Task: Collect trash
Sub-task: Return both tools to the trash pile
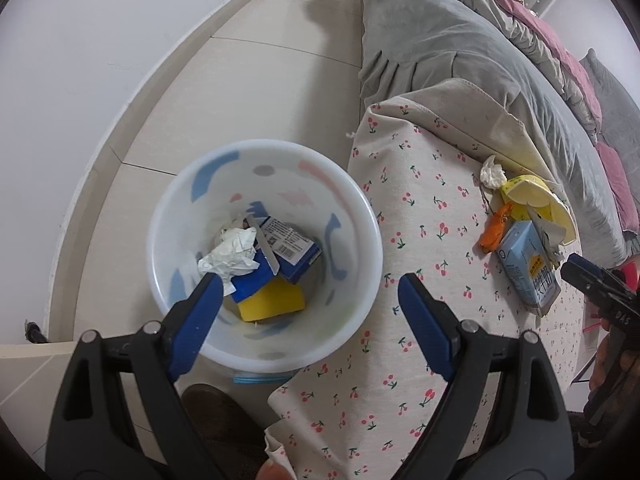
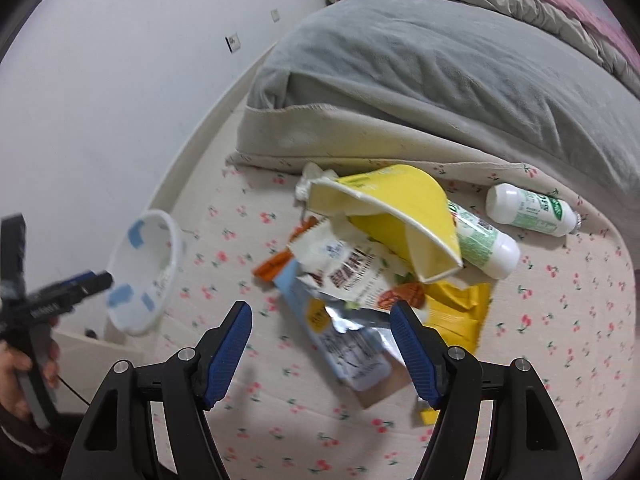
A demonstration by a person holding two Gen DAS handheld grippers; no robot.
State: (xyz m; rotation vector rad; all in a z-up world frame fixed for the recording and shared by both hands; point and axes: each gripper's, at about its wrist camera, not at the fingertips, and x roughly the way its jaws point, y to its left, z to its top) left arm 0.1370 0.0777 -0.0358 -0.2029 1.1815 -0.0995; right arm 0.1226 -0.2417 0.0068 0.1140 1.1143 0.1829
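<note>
A white bin (image 1: 260, 145) with coloured patches stands on the floor beside the bed; it holds crumpled paper (image 1: 232, 254), blue boxes (image 1: 292, 248) and a yellow piece (image 1: 272, 300). My left gripper (image 1: 310, 280) hangs open over the bin's near side, holding nothing. On the cherry-print sheet (image 2: 560, 320) lies a trash pile: a crushed yellow cup (image 2: 400, 208), two white bottles (image 2: 480, 244), a pale blue milk carton (image 2: 360, 368), a silvery wrapper (image 2: 352, 320) and an orange wrapper (image 2: 276, 264). My right gripper (image 2: 320, 308) stands open just above the carton and wrapper, its pads apart from them.
A grey blanket (image 2: 440, 60) and pink bedding rise behind the pile. The bin (image 2: 144, 272) sits left of the bed, with the white wall and tiled floor (image 1: 240, 80) beyond it. A dark shoe (image 1: 216, 412) is below the bin. A hand (image 2: 16, 368) holds the left gripper.
</note>
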